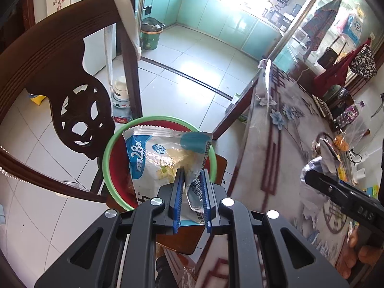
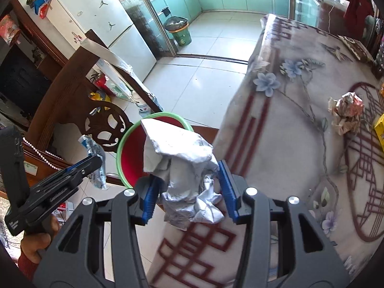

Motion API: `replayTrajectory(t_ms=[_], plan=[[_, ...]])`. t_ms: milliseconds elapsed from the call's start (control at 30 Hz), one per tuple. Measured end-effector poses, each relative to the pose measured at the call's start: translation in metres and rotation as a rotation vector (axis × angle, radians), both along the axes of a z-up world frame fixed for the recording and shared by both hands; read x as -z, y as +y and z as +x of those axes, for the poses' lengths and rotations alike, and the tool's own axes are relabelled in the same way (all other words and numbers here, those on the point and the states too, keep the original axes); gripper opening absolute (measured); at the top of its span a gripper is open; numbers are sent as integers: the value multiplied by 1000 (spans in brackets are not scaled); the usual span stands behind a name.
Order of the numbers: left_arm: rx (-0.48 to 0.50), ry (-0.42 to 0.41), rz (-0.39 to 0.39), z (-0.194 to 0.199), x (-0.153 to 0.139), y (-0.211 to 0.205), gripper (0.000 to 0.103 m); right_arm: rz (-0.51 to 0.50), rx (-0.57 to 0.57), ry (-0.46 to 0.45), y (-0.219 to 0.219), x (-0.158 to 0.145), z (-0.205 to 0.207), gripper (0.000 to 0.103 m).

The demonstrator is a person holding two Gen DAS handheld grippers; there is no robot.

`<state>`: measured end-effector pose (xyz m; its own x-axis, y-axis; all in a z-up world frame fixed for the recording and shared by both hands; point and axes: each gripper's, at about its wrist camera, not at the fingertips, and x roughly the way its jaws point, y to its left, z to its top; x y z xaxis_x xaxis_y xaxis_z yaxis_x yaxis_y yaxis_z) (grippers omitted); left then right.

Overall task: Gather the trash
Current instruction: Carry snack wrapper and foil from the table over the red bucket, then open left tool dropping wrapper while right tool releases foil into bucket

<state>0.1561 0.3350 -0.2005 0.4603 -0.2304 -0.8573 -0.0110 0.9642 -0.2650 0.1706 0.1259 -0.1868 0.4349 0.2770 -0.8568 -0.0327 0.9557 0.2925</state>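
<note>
My left gripper (image 1: 191, 176) is shut on a blue and white snack wrapper (image 1: 165, 153), which hangs over a red basin with a green rim (image 1: 108, 144) on a wooden chair seat. The same gripper (image 2: 96, 162) shows at the left of the right wrist view, wrapper (image 2: 96, 165) pinched in it. My right gripper (image 2: 189, 170) is shut on a crumpled silver wrapper (image 2: 187, 168), held over the table's edge beside the basin (image 2: 124, 148). In the left wrist view the right gripper (image 1: 309, 176) comes in from the right with the silver wrapper (image 1: 314, 165).
A dark carved chair back (image 1: 72, 91) stands behind the basin. A flowered tablecloth (image 2: 300, 132) covers the table on the right, with a crumpled paper ball (image 2: 346, 110) and a yellow box (image 2: 380, 124). A green waste bin (image 2: 180, 32) stands on the tiled kitchen floor.
</note>
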Motion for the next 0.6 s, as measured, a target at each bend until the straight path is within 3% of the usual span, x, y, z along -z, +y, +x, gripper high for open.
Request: replayTrajectory(t_ms=[600], plan=[[-14,34,44,56,21,40,13,50,-90,23,67,14,34,45]])
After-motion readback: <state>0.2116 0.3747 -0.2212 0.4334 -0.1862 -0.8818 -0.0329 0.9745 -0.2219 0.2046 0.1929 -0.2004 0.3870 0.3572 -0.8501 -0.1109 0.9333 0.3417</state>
